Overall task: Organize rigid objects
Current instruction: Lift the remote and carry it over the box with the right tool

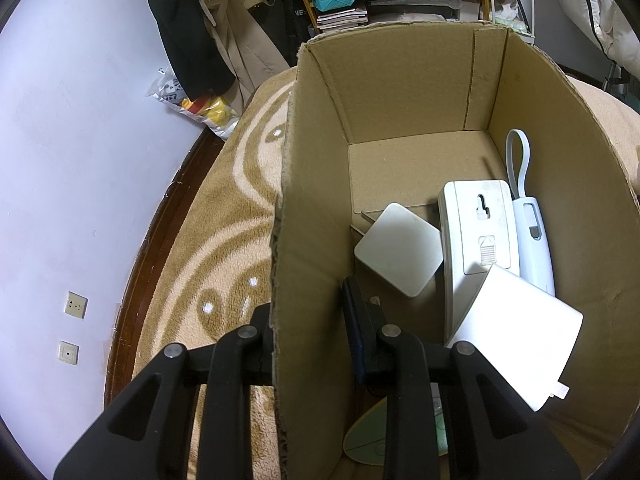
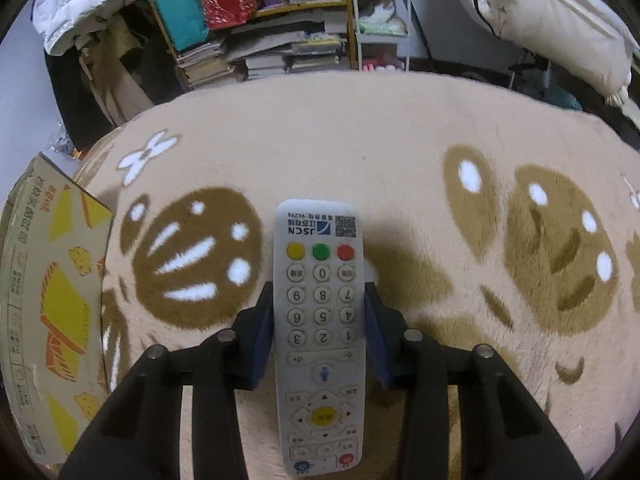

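An open cardboard box stands on a beige patterned blanket. My left gripper straddles its near left wall, one finger outside and one blue-padded finger inside, shut on that wall. Inside lie a white square puck, a long white device back side up, a pale handheld unit with a loop strap, a white adapter and a pale green disc. My right gripper is shut on a grey remote control, held just above the blanket.
The box's printed outer side shows at the left edge of the right wrist view. Beyond the blanket are a shelf with books and bags, hanging clothes, a white wall with sockets and white bedding.
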`<state>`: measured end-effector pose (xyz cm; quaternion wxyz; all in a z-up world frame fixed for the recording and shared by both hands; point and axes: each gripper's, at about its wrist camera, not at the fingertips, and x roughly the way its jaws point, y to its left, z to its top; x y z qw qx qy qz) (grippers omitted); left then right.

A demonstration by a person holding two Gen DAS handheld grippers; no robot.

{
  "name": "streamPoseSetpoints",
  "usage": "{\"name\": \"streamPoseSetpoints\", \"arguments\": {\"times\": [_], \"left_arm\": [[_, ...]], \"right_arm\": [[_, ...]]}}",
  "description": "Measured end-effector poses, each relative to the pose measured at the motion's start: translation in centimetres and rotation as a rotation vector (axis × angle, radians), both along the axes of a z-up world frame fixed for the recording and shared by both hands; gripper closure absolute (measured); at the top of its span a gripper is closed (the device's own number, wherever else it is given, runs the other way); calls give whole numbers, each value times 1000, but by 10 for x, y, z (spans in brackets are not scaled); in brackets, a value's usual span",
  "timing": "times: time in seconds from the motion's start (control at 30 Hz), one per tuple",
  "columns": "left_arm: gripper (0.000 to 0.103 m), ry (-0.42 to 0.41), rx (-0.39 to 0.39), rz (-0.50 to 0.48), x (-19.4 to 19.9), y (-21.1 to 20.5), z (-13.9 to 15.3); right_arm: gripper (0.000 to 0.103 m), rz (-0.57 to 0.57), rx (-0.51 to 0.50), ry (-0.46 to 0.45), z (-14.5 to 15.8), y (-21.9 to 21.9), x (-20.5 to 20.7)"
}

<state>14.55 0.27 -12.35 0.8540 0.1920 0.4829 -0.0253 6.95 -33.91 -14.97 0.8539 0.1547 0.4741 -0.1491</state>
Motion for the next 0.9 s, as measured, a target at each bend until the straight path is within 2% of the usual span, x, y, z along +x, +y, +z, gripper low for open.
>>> {"name": "streamPoseSetpoints", "arguments": {"times": [0.23,0.43,0.73,0.9], "left_arm": [[78,0,0,0,0,0,0],[78,0,0,0,0,0,0],[78,0,0,0,0,0,0],[78,1,0,1,0,-1,0]], "right_arm": [[59,31,28,-97,32,17,4],[59,113,85,-230,70,52,11],[59,282,143,-328,107,124,20],[59,333,165,-356,114,149,16]]}}
